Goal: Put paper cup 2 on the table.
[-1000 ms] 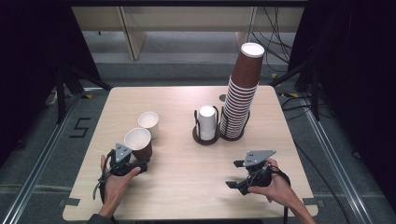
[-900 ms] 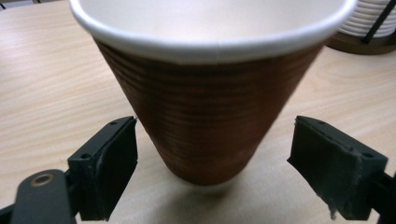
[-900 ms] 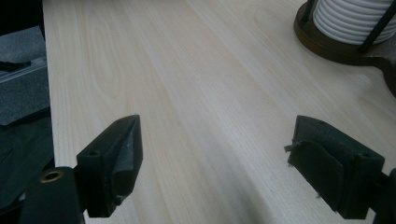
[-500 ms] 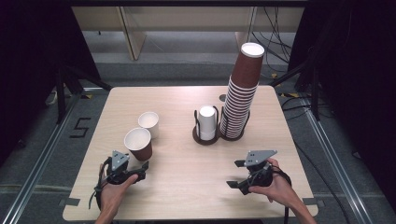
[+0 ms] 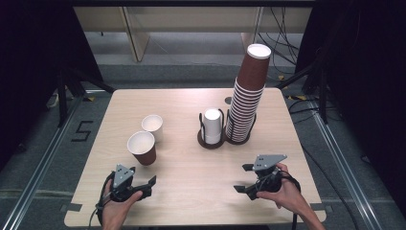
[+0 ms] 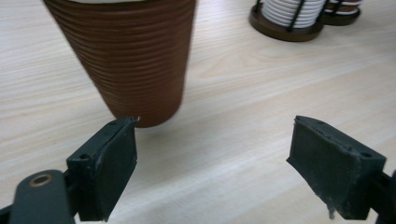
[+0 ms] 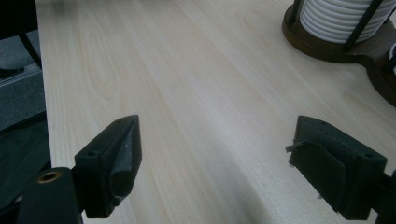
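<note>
Holder (image 5: 211, 142) carries white cups (image 5: 212, 124); brown cup (image 5: 141, 147) stands upright.

Brown ribbed cup (image 5: 141, 147) — upright; table's left half.

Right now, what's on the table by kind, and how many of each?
Loose brown cups: 2, near cup and far cup
Tall cup stack: 1
White lid stack: 1
Wire holder: 1
Grippers: 2, left gripper and right gripper, both open
Total: 7
</note>
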`<state>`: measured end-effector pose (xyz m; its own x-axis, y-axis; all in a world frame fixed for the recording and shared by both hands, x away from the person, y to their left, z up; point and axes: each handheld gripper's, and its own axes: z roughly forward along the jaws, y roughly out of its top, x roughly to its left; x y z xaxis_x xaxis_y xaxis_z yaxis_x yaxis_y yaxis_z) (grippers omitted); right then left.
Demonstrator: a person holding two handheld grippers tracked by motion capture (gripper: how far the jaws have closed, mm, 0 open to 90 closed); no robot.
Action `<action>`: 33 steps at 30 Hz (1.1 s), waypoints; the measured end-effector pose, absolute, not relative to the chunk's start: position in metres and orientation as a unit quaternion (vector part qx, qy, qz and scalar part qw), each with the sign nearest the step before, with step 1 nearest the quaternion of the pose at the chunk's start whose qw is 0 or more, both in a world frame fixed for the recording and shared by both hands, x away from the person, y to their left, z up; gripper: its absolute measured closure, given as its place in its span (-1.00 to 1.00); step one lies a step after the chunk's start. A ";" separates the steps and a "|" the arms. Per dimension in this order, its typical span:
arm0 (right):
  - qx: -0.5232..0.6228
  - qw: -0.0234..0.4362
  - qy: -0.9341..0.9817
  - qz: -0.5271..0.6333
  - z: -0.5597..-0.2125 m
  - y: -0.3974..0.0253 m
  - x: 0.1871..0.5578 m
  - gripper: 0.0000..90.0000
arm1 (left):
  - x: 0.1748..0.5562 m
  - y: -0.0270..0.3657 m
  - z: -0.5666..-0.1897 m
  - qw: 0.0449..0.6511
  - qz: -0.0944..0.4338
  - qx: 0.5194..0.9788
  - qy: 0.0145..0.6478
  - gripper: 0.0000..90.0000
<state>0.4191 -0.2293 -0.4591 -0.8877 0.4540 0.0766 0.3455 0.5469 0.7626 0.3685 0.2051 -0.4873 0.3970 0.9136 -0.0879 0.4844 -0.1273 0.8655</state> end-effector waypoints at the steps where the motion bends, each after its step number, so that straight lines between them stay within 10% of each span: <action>1: 0.231 0.067 0.876 0.418 -0.459 -0.230 0.418 -0.62 | 0.366 0.203 -0.487 0.442 0.241 0.710 0.493 -0.67; 33: 0.238 0.072 0.865 0.436 -0.463 -0.236 0.392 -0.65 | 0.348 0.144 -0.483 0.459 0.228 0.743 0.431 -0.67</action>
